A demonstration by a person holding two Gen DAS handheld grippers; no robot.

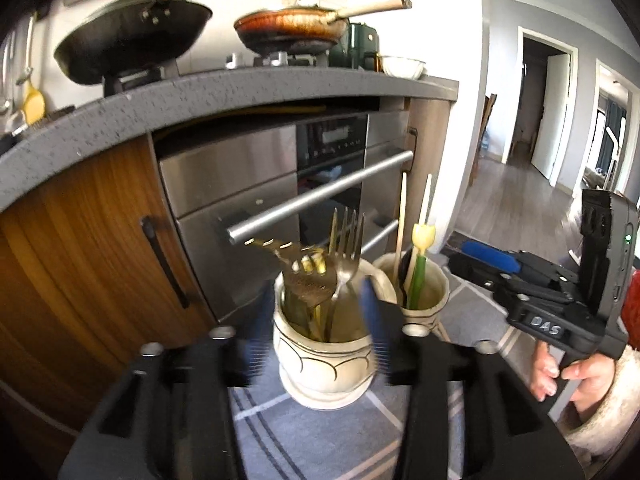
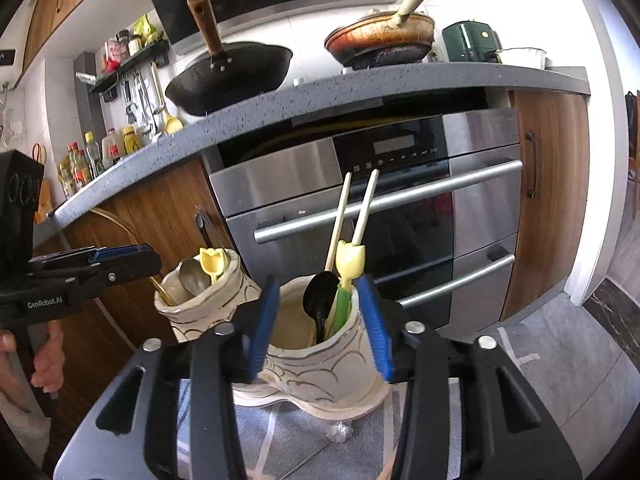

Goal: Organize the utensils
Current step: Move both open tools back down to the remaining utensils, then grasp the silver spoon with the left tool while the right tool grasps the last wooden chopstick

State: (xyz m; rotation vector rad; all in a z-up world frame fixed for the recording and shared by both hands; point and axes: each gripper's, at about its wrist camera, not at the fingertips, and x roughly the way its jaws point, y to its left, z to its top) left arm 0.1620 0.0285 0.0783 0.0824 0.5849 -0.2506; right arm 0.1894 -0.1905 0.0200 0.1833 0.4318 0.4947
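Observation:
Two cream ceramic utensil cups stand side by side on a grey cloth. In the left wrist view, my left gripper straddles the left cup, which holds several forks and a slotted utensil; the fingers look blurred and sit at the cup's sides. In the right wrist view, my right gripper is closed on the right cup, blue pads against both sides. That cup holds chopsticks, a black spoon and a tulip-topped green utensil. The left cup stands to its left.
A stainless oven with bar handles stands just behind the cups under a grey countertop. A black wok and a frying pan sit on the stove. Wooden cabinet doors flank the oven. A hallway opens to the right.

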